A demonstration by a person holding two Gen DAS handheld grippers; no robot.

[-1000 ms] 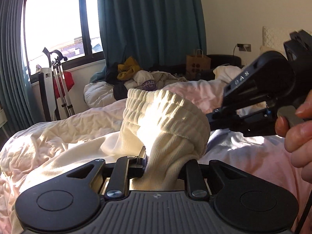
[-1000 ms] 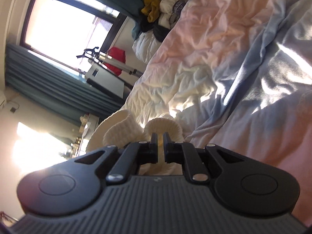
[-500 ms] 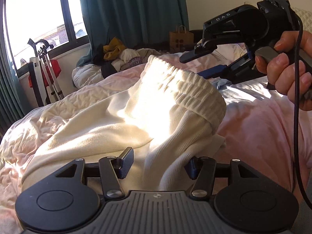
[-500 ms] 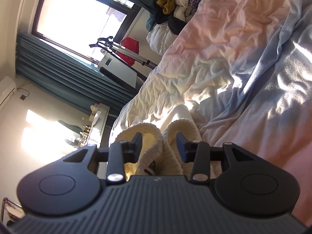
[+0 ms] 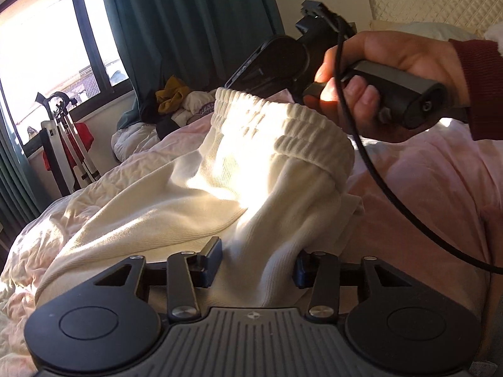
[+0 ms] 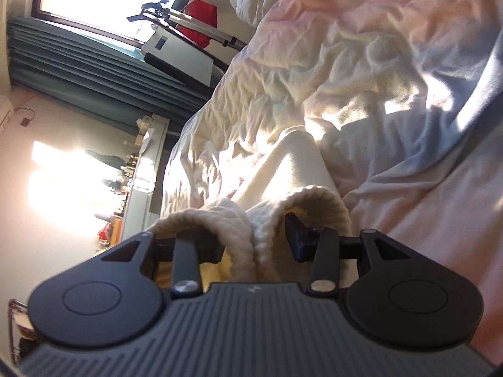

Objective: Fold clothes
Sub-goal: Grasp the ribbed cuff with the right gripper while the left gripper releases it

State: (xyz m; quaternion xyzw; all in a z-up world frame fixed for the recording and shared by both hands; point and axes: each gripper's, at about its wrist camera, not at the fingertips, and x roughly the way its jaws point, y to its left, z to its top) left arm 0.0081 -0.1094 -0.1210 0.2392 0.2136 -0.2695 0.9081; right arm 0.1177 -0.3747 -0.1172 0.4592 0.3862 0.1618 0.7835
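A cream knit garment with a ribbed elastic waistband (image 5: 283,132) lies bunched on the bed. In the left wrist view my left gripper (image 5: 256,259) is open, its jaws wide apart with the cream fabric (image 5: 267,245) lying loose between them. My right gripper shows there as a black tool in a hand (image 5: 377,84) behind the waistband. In the right wrist view my right gripper (image 6: 256,238) is open too, with thick folds of the waistband (image 6: 239,223) lying between the spread jaws, not clamped.
The bed has a crumpled pink-white duvet (image 5: 424,182) and a pale blue sheet (image 6: 424,132). A pile of other clothes (image 5: 176,103) sits at the far end. A folded white stand (image 5: 63,150) leans by the window and teal curtains (image 5: 188,25).
Both grippers were shut on the cream waistband a second ago; both have opened and let it go. The right gripper and hand have risen behind the waistband.
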